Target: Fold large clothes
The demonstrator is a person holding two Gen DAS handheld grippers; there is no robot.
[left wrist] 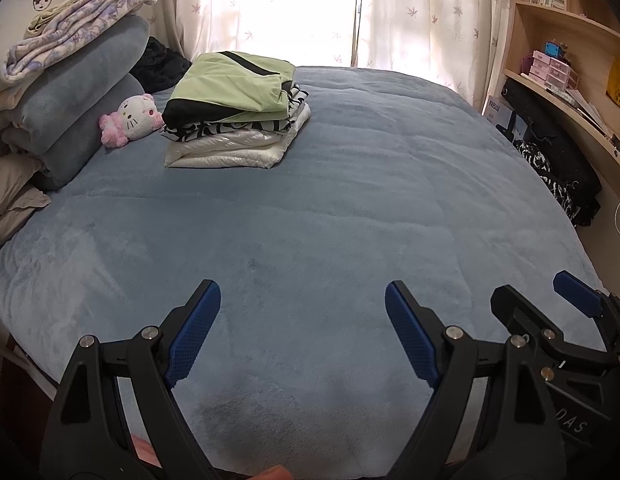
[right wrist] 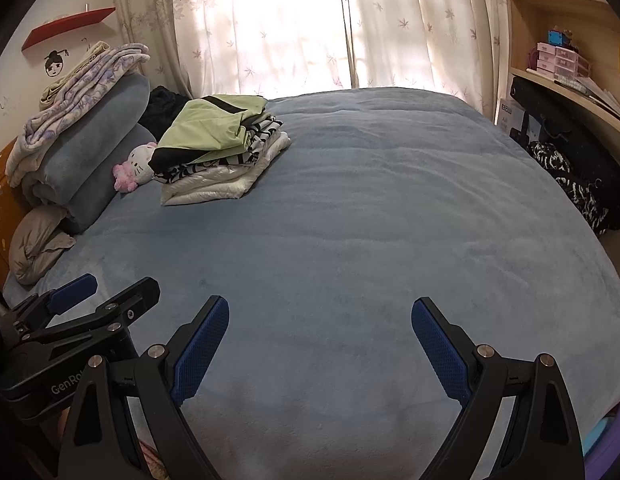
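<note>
Your left gripper (left wrist: 303,300): jaws apart, nothing between | Your right gripper (right wrist: 320,316): jaws apart, nothing between | Both hover side by side above blue bedspread (left wrist: 330,208) | Folded clothes stack (left wrist: 237,112): far left, beside plush toy (left wrist: 131,118)

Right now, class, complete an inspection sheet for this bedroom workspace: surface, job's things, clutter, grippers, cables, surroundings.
Surface: blue bedspread, smooth, its middle bare.
Job's things: stack of folded clothes at far left of the bed, green garment on top; no unfolded garment spread out.
Clutter: plush cat toy beside the stack; rolled blue blankets with a patterned blanket on top.
Grippers: left gripper and right gripper both open, empty, above the bed's near edge.
Cables: white cable at right edge.
Surroundings: curtains, wooden shelves.
</note>
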